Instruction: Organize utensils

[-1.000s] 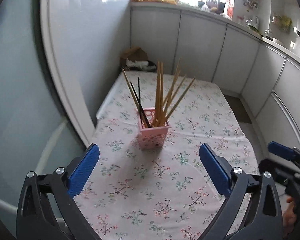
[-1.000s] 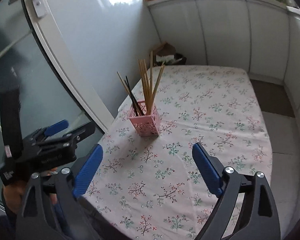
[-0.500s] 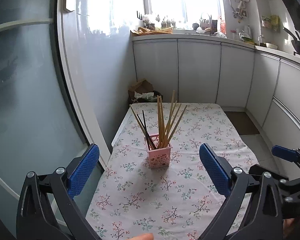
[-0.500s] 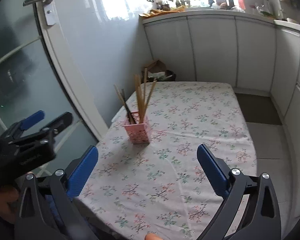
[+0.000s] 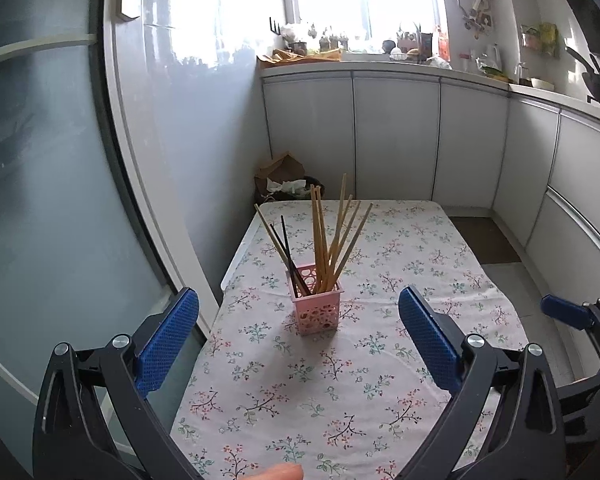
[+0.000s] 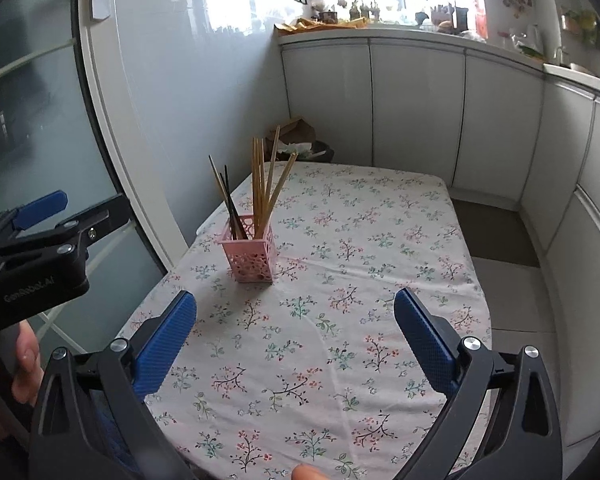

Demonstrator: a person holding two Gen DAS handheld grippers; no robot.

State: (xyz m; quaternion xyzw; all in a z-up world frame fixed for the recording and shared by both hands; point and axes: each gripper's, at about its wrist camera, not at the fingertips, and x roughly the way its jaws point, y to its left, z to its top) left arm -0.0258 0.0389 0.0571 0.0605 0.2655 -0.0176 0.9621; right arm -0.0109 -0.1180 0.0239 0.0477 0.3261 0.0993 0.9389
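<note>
A pink perforated holder (image 5: 317,304) stands upright on the floral tablecloth (image 5: 340,400), left of the table's middle. Several wooden chopsticks (image 5: 332,236) and a few dark ones (image 5: 288,252) stand in it, fanned out. The holder also shows in the right wrist view (image 6: 251,254). My left gripper (image 5: 298,340) is open and empty, well short of the holder. My right gripper (image 6: 296,336) is open and empty, also short of the holder and to its right. Each gripper shows at the edge of the other's view.
A glass sliding door (image 5: 60,200) runs along the table's left edge. White cabinets (image 5: 396,140) stand behind and to the right. A brown paper bag and bin (image 5: 284,178) sit on the floor beyond the table's far left corner.
Both grippers have pulled back and risen, so the holder looks smaller and farther, and more of the kitchen shows. Both stayed open.
</note>
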